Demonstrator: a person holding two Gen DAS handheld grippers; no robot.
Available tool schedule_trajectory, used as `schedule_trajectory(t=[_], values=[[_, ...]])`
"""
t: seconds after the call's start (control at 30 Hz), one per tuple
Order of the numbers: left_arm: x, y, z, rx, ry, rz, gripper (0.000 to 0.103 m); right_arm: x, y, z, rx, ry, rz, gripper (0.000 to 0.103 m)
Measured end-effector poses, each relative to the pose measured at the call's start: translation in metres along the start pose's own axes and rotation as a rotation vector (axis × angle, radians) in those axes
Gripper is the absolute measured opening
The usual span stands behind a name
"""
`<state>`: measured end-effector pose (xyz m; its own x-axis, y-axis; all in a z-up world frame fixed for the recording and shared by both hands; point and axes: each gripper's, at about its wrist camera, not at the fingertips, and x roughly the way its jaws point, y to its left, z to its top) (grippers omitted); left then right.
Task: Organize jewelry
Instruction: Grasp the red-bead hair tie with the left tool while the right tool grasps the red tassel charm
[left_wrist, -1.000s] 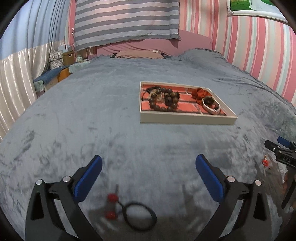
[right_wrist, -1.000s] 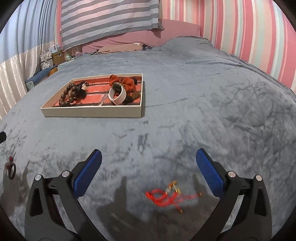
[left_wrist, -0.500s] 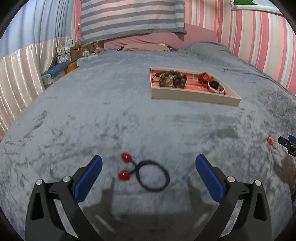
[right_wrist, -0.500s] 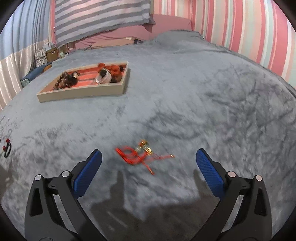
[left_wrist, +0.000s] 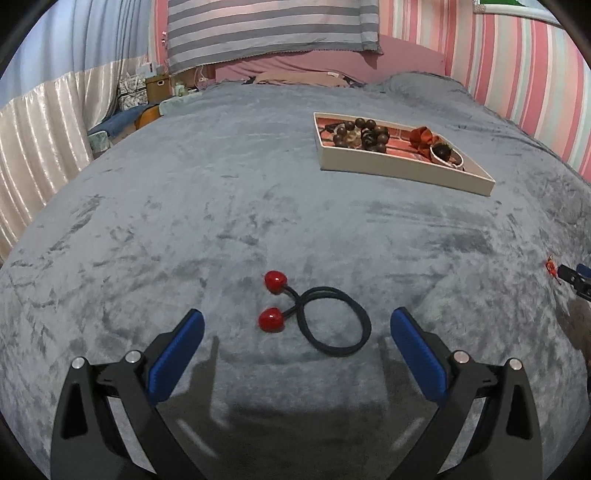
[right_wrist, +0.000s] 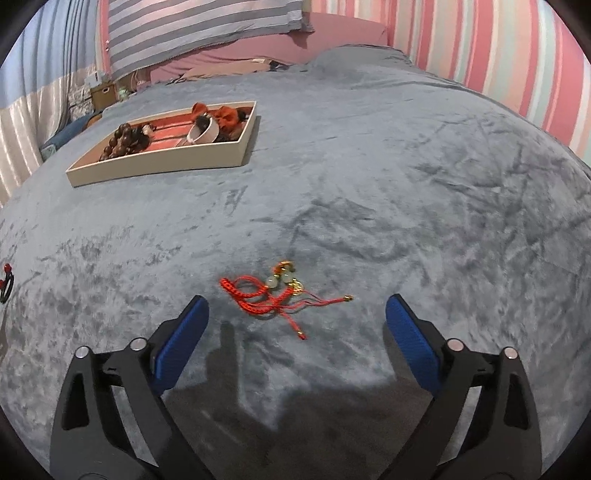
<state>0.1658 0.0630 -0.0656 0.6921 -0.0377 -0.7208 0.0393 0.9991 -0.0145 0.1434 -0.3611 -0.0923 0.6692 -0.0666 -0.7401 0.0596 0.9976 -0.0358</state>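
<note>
The left tongs (left_wrist: 295, 343) are held wide open w/ nothing in them, low over the grey bed blanket (left_wrist: 221, 206). Just past the blue pads (left_wrist: 177, 354), between the two tips, a black hair tie (left_wrist: 334, 321) is seen lying flat on the blanket. Two red beads (left_wrist: 275, 282) are joined to its left end, one a bit nearer than the other. The tie isn't touched by either pad.

The right tongs (right_wrist: 297, 332) are also held wide open and empty. A red string bracelet (right_wrist: 273, 299) w/ pale beads and small gold bits is laid on the blanket between the tips, a little nearer the left pad (right_wrist: 181, 347). No pad is touching it.

Farther off, a cream tray (left_wrist: 399, 171) w/ a red inside is set on the bed. In the left wrist view it's seen far and to the right; in the right wrist view the tray (right_wrist: 162, 162) is far and to the left. Dark brown beads (left_wrist: 360, 134) are kept in its left part. An orange-red scrunchie (left_wrist: 423, 136) and a white bangle (left_wrist: 447, 157) are kept in its right part.

At the far end of the bed, a striped pillow (left_wrist: 273, 29) is leaned up by a pink striped wall (right_wrist: 480, 44).
</note>
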Motion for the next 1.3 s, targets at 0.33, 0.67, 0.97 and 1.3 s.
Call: schedule_trajectory(t=[0.33,0.67,0.97,1.3], values=[[0.019,0.001,0.006,0.019,0.031,0.006,0.097,0.022,0.01,0.007,-0.015,0.039,-0.007,0.084],[0.036,0.0,0.009,0.042,0.088,-0.045,0.05,0.03,0.013,0.011,-0.019,0.05,0.007,0.073],[0.039,-0.004,0.009,0.056,0.091,-0.098,0.022,0.035,0.017,0.011,-0.01,0.065,0.082,0.046],[0.039,0.0,0.011,0.043,0.082,-0.124,0.015,0.033,0.024,0.011,-0.021,0.062,0.127,0.023]])
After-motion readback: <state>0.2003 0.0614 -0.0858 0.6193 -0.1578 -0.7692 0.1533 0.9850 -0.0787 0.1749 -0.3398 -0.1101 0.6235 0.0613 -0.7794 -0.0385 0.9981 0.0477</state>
